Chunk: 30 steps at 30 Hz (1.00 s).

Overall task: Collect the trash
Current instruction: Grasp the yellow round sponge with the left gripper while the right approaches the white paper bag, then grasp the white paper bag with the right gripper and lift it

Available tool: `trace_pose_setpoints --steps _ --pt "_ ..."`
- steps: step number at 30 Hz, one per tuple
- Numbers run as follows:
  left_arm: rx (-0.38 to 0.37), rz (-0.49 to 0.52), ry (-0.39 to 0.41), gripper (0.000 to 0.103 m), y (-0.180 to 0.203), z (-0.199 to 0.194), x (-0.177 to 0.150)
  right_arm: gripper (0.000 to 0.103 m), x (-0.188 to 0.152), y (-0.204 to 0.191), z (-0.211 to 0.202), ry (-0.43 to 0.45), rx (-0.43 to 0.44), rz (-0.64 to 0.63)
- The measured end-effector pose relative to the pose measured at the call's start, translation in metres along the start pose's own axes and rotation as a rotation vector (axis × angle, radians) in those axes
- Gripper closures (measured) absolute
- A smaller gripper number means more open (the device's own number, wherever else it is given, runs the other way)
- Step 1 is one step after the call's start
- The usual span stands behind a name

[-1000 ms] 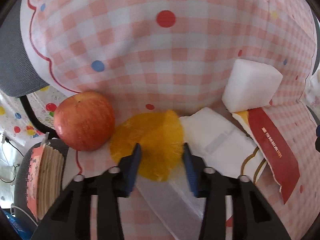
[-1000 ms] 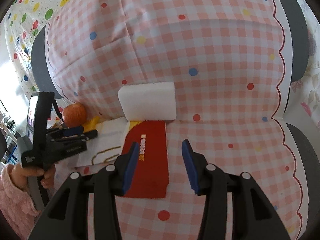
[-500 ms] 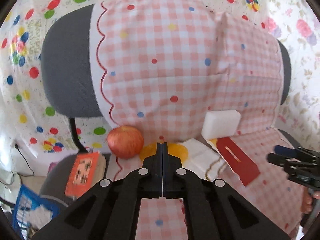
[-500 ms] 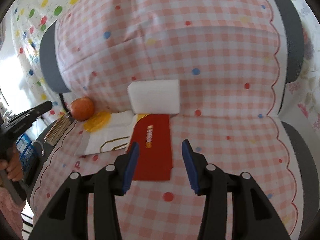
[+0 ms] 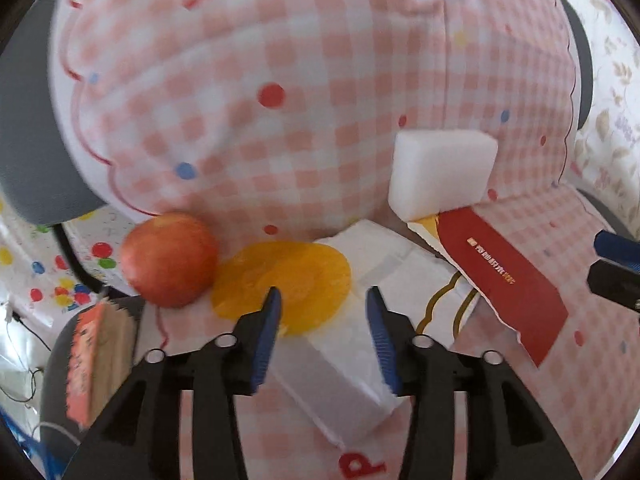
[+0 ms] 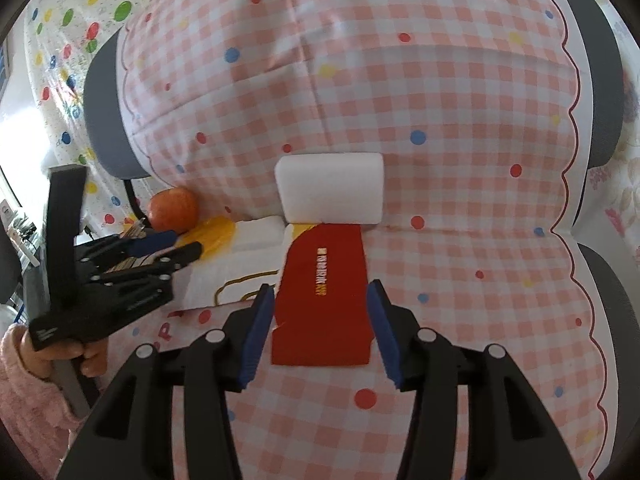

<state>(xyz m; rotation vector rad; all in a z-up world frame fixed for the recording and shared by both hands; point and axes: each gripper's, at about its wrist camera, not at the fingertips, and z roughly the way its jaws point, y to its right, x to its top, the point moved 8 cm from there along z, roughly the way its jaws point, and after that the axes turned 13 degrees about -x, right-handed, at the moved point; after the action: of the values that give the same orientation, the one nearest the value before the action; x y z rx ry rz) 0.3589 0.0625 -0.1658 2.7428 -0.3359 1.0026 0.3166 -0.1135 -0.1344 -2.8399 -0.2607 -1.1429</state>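
Chair seat, pink checked cover point(image 5: 248, 128). Apple point(image 5: 170, 258) at left edge; orange peel point(image 5: 280, 280) touching it; white wrapper point(image 5: 352, 344); red packet point(image 5: 508, 276) under white foam block point(image 5: 440, 172). Left gripper point(image 5: 324, 320): fingers spread, over peel and wrapper. Right gripper point(image 6: 320, 320): fingers spread, straddling packet.

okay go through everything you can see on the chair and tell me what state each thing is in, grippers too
left gripper: open, empty
right gripper: open, empty
red packet: torn open, flat
white wrapper: flattened
orange disc: flat, touching apple
apple: whole
white block: leaning against backrest
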Motion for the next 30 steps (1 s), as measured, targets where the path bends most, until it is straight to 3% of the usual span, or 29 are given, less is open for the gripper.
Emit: trace_pose_setpoints --steps 4,7,8,10,12,15,22,30 --pt "0.004 -0.03 -0.061 0.044 -0.01 0.021 -0.002 0.053 0.001 0.006 0.009 -0.007 0.001 0.005" --pt "-0.033 -0.078 -0.049 0.049 -0.019 0.024 -0.003 0.053 -0.001 0.009 0.015 -0.015 0.004 0.007" --pt "-0.039 -0.099 -0.048 0.059 -0.024 0.025 -0.003 0.053 -0.002 0.01 0.016 -0.017 0.005 0.007" --pt "-0.048 -0.128 -0.046 0.066 -0.032 0.025 -0.004 0.053 -0.004 0.011 0.017 -0.021 0.005 0.005" --pt "-0.049 -0.149 -0.039 0.086 -0.039 0.023 -0.004 0.053 -0.006 0.012 0.019 -0.025 0.005 0.007" --pt "-0.059 -0.172 -0.011 0.099 -0.046 0.016 -0.002 0.053 -0.007 0.013 0.017 -0.025 0.0 0.01" --pt "-0.027 -0.154 0.191 0.103 -0.042 -0.061 0.007 0.048 -0.002 0.008 -0.004 0.013 -0.007 -0.001" --pt "-0.066 -0.251 0.254 0.103 -0.039 -0.124 -0.038 0.044 -0.01 -0.045 -0.005 -0.008 0.043 -0.103"
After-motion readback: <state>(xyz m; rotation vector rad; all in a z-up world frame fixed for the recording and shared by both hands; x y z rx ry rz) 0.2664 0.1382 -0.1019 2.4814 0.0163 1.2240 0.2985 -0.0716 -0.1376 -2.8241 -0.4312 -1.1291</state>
